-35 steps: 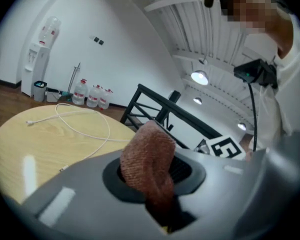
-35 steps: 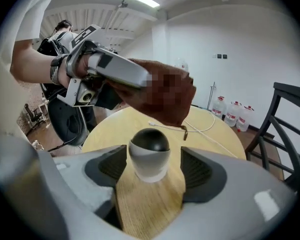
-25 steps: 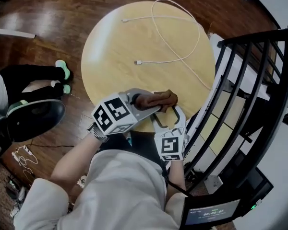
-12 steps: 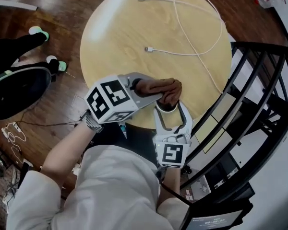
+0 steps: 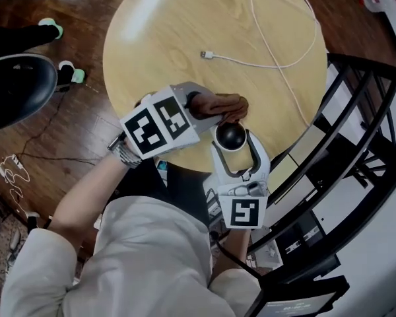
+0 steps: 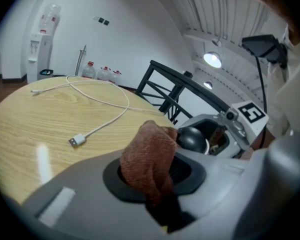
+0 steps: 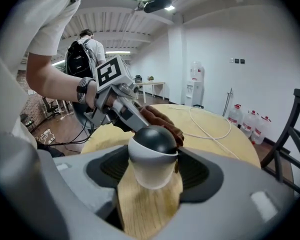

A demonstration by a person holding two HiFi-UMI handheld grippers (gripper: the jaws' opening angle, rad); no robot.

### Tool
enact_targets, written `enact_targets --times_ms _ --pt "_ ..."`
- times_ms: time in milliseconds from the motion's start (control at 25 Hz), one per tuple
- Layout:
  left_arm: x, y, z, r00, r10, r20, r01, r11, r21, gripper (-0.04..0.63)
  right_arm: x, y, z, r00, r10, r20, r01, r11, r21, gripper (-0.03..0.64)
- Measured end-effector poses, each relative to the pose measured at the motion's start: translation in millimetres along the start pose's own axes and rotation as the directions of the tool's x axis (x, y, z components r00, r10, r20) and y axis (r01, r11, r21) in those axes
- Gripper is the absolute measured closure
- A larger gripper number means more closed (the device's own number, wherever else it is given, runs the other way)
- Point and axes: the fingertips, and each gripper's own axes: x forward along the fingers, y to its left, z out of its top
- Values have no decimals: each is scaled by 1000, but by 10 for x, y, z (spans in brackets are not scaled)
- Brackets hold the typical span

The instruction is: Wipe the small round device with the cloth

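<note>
Pale wood fills most of the head view: the round table (image 5: 158, 38), bare but for a white cable (image 5: 208, 55) lying well apart from the work (it plays no part in the wiping). Next in size, the left gripper (image 5: 203, 104) reaches in from the left across the near edge of the table. Its jaws are clenched on the cloth (image 5: 221, 104), a rust-brown wad that bulges out past the fingertips. The right gripper (image 5: 232, 144) points away from the person. Its jaws have just been closing a little, and they clasp the small round device (image 5: 231, 135) by its white body, one pad on either side, with the dark dome upright and uncovered on top. The relation that counts is this: the cloth sits just beyond the device, on the dome's far side and slightly to the left as the head view shows it. In the right gripper view its folds seem to touch the back of the dome, though I cannot be sure of contact. As I judge it, the wipe calls for the left gripper to draw the wad back toward the person and over the crown while the right one holds the device standing. The left hand is the one that must travel, since the cloth lies right beside the dome.
</note>
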Motion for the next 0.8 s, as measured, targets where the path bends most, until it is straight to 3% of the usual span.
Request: enact_targets --times_ms 320,480,600,680,800 --pt "118 93 -138 991 53 -122 -34 988 152 506 10 -22 12 1000 15 21 -16 999 41 308" --pt "204 170 -209 977 108 -183 -56 962 268 508 22 -40 14 1000 18 13 -18 999 26 308" --pt "229 215 -217 969 170 -179 -99 932 349 508 26 -36 22 999 38 12 -38 999 18 306" --pt "188 237 -199 968 200 -148 -138 927 348 506 33 -34 34 998 65 20 -65 998 -11 305" --pt "-21 242 -172 974 213 -77 -188 951 246 503 36 -27 -15 993 116 21 -115 992 -50 304"
